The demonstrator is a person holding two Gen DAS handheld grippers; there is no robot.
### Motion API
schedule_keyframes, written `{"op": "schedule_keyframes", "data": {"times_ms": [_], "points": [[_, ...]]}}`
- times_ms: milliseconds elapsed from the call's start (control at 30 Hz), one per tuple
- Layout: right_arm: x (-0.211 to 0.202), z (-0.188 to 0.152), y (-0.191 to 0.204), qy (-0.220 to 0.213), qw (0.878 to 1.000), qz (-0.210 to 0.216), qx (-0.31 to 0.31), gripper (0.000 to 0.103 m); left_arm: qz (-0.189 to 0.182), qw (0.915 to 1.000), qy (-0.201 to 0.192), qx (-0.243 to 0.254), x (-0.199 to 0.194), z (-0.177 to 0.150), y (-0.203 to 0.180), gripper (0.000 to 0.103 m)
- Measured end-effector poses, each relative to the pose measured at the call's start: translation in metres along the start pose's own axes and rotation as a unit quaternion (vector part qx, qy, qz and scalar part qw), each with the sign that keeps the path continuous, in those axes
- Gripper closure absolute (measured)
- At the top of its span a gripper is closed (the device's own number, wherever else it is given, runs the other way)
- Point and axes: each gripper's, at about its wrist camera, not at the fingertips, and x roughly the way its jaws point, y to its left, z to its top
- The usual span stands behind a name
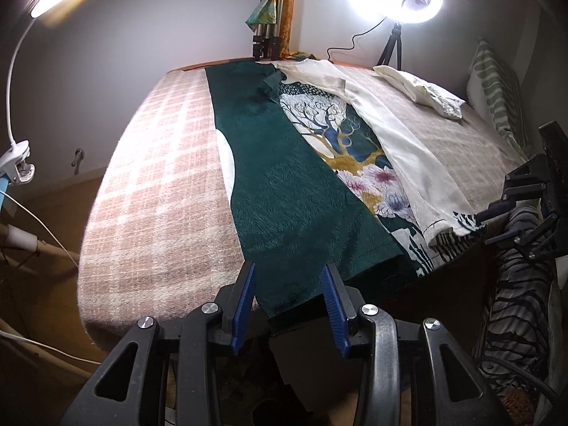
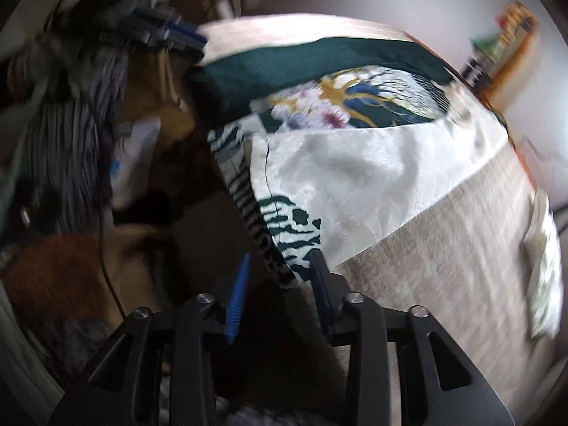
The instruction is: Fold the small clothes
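Left wrist: garment (image 1: pixel 301 191) between claw (image 1: pixel 289 277) fingers.

Dark green textured cloth garment (image 1: pixel 301 191) had soft sheen; pink-and-cream checked woven blanket (image 1: pixel 156 177) looked coarse, matt. Left gripper (image 1: pixel 289 285): ribbed blue plastic pads, matt black plastic body, shiny metal screws.

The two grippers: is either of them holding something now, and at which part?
Neither grips yet. The left gripper is open around the near hem of the dark green garment panel; the right gripper is open around its zebra-striped hem corner.
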Motion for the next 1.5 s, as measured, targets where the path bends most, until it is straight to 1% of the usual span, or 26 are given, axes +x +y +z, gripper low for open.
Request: {"op": "schedule_keyframes", "data": {"times_ms": [33, 100, 200, 300, 400, 467, 500, 567, 600, 667, 733, 800, 867, 900, 933, 1000, 1033, 1067, 1100, 1133, 1200, 1233, 1333, 1400, 1467, 1500], "points": [[0.003, 0.0, 0.003, 0.011, 1.0, -0.002, -0.015, 0.087, 0.0, 1.0, -0.001, 0.0, 0.0, 0.0, 0.0, 0.064], [0.008, -0.001, 0.007, 0.027, 0.999, -0.009, -0.039, 0.095, 0.001, 1.0, -0.002, -0.001, -0.001, 0.0, 0.0, 0.064], [0.01, -0.001, 0.01, 0.036, 0.998, -0.017, -0.054, 0.101, 0.004, 1.0, -0.003, -0.001, -0.001, 0.0, 0.0, 0.064], [0.002, 0.002, 0.007, 0.026, 0.999, -0.028, -0.014, 0.103, 0.007, 0.9999, -0.012, -0.002, -0.003, 0.002, 0.001, 0.064], [-0.025, 0.013, -0.006, -0.017, 0.996, -0.044, 0.075, 0.103, 0.01, 0.9997, -0.021, -0.006, -0.005, 0.004, 0.003, 0.064], [-0.042, 0.017, -0.017, -0.041, 0.986, -0.055, 0.155, 0.103, 0.008, 0.9995, -0.028, -0.012, -0.007, 0.005, 0.004, 0.064], [-0.05, 0.016, -0.023, -0.049, 0.976, -0.064, 0.201, 0.103, 0.008, 0.9994, -0.031, -0.014, -0.007, 0.006, 0.004, 0.064], [-0.058, 0.012, -0.028, -0.058, 0.96, -0.079, 0.261, 0.103, 0.009, 0.9992, -0.035, -0.015, -0.007, 0.006, 0.005, 0.065], [-0.059, 0.007, -0.029, -0.058, 0.951, -0.076, 0.295, 0.103, 0.01, 0.9992, -0.036, -0.016, -0.007, 0.006, 0.006, 0.065], [-0.056, -0.003, -0.027, -0.056, 0.937, -0.074, 0.337, 0.103, 0.011, 0.9991, -0.036, -0.018, -0.006, 0.005, 0.007, 0.065], [-0.045, -0.017, -0.023, -0.043, 0.922, -0.063, 0.38, 0.103, 0.012, 0.9991, -0.035, -0.022, -0.005, 0.004, 0.011, 0.065], [-0.032, -0.031, -0.02, -0.027, 0.91, -0.051, 0.41, 0.103, 0.012, 0.9991, -0.03, -0.028, -0.006, 0.002, 0.015, 0.065], [-0.019, -0.036, -0.023, -0.008, 0.91, -0.042, 0.413, 0.103, 0.009, 0.9992, -0.025, -0.031, -0.006, 0.001, 0.019, 0.065], [-0.015, -0.037, -0.019, 0.002, 0.915, -0.032, 0.403, 0.103, 0.008, 0.9991, -0.021, -0.035, -0.006, 0.0, 0.022, 0.064], [-0.012, -0.036, -0.013, 0.015, 0.923, -0.019, 0.383, 0.103, 0.008, 0.9991, -0.019, -0.038, -0.006, 0.0, 0.024, 0.064], [-0.021, -0.035, -0.007, 0.002, 0.937, -0.002, 0.35, 0.103, 0.0, 0.9987, -0.011, -0.05, -0.005, -0.001, 0.03, 0.064], [-0.025, -0.035, -0.006, 0.0, 0.941, 0.002, 0.337, 0.102, -0.004, 0.9984, -0.007, -0.056, -0.004, -0.001, 0.032, 0.061], [-0.031, -0.036, -0.009, -0.007, 0.943, 0.003, 0.334, 0.101, -0.007, 0.998, -0.002, -0.063, -0.004, -0.002, 0.035, 0.059], [-0.037, -0.038, -0.013, -0.021, 0.941, 0.007, 0.338, 0.095, -0.013, 0.9973, 0.003, -0.072, -0.003, -0.002, 0.038, 0.056], [-0.042, -0.041, -0.023, -0.035, 0.934, 0.015, 0.354, 0.082, -0.019, 0.9966, 0.007, -0.08, -0.002, -0.002, 0.04, 0.055], [-0.045, -0.049, -0.042, -0.06, 0.916, 0.036, 0.395, 0.073, -0.031, 0.9946, 0.021, -0.097, 0.003, -0.003, 0.044, 0.055], [-0.042, -0.057, -0.054, -0.07, 0.902, 0.047, 0.424, 0.073, -0.035, 0.9936, 0.027, -0.104, 0.005, -0.003, 0.046, 0.055], [-0.023, -0.067, -0.078, -0.068, 0.88, 0.077, 0.464, 0.072, -0.049, 0.9908, 0.045, -0.118, 0.012, -0.006, 0.046, 0.057], [-0.009, -0.071, -0.083, -0.066, 0.869, 0.112, 0.477, 0.072, -0.059, 0.9892, 0.056, -0.122, 0.017, -0.008, 0.043, 0.058], [0.001, -0.068, -0.082, -0.061, 0.862, 0.137, 0.483, 0.072, -0.064, 0.9879, 0.063, -0.126, 0.02, -0.01, 0.04, 0.061], [0.004, -0.067, -0.081, -0.061, 0.861, 0.147, 0.482, 0.071, -0.064, 0.9888, 0.059, -0.121, 0.018, -0.012, 0.036, 0.073]]}}
